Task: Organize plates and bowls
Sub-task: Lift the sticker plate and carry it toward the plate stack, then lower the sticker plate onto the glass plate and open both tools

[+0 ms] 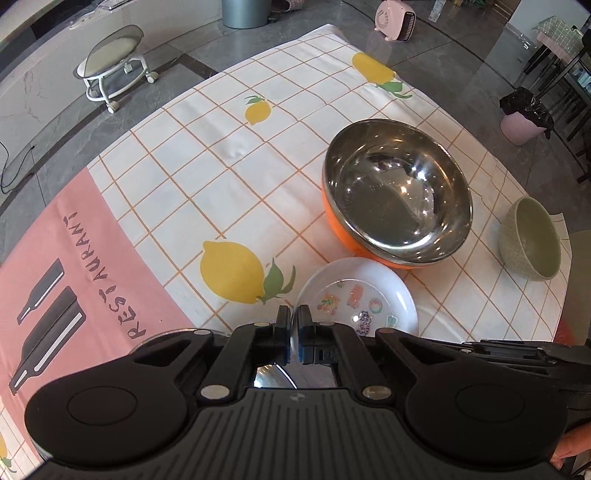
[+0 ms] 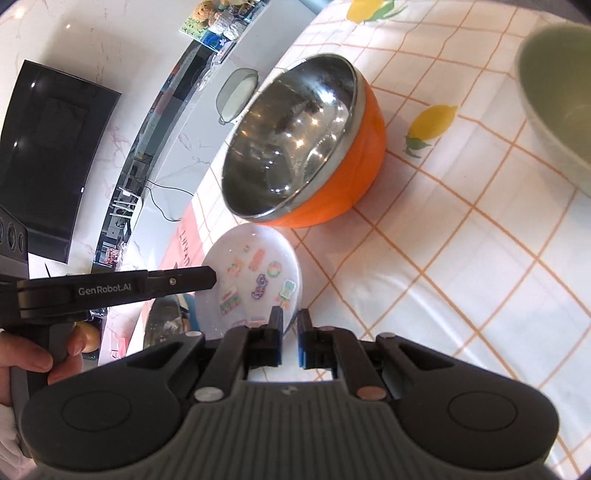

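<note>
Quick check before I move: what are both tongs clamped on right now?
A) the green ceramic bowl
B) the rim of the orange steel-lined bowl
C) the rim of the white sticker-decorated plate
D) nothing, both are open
C: the left tongs and the right tongs each pinch an edge of the white sticker-decorated plate, beside the orange steel-lined bowl.

— Seeing what past the tablecloth's far edge?
— Looking at grey tiled floor, gleaming with daylight; a wheeled stool standing beyond the far left corner.
— And beyond the far right corner?
— Spotting a pink heater, a pink bin holding a black bag.
— Elsewhere?
— Noticing a dark screen leaning against white marble wall.
</note>
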Demonstrator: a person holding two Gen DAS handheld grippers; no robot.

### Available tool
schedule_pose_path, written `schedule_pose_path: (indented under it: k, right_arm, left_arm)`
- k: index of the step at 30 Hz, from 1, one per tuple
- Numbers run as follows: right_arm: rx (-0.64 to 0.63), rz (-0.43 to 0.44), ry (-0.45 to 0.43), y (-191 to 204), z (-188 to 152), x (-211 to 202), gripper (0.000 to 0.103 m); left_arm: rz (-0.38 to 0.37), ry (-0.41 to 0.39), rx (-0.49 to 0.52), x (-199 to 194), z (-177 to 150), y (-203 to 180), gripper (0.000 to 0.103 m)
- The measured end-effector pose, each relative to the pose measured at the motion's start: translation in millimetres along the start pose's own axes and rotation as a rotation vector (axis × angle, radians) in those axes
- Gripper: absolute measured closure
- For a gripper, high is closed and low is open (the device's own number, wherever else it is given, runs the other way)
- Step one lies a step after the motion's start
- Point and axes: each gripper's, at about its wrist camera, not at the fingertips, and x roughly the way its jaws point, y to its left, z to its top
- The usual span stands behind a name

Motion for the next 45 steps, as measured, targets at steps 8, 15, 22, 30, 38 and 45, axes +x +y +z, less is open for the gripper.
schedule_pose_path:
  k: [8, 15, 22, 30, 38, 45]
  right_arm:
    - [-0.036, 0.023, -0.06, 10.5, -7.4, -37.6, 0.1]
    - [-0.094, 0.06, -0.099, 19.1, -20.6, -72.7, 0.102]
    - [-0.148, 0.092, -0.093, 21.8, -39.4, -92.8, 0.103]
    - [-0.245, 0.093, -0.014, 30.8, -83.2, -91.4, 0.103]
    - [-0.348, 0.03, 0.075, 30.7, -115.6, -73.5, 0.101]
    - [-0.435, -0.05, 0.091, 32.8, -130.8, -51.2, 0.102]
  left_arm:
    - [0.0, -0.098, -0.016, -42.3, -26.1, -22.2, 0.1]
    - [-0.022, -0.201, -0.101, -86.2, -64.9, -34.7, 0.1]
    - [-0.085, -0.317, -0.306, -115.3, -134.7, -34.3, 0.1]
    - [-0.062, -0.41, -0.584, -114.0, -213.3, -32.2, 0.1]
    - [-0.122, -0.38, -0.822, -77.5, -266.6, -18.1, 0.1]
    - [-0.125, -0.342, -0.912, -49.7, -283.2, -11.2, 0.1]
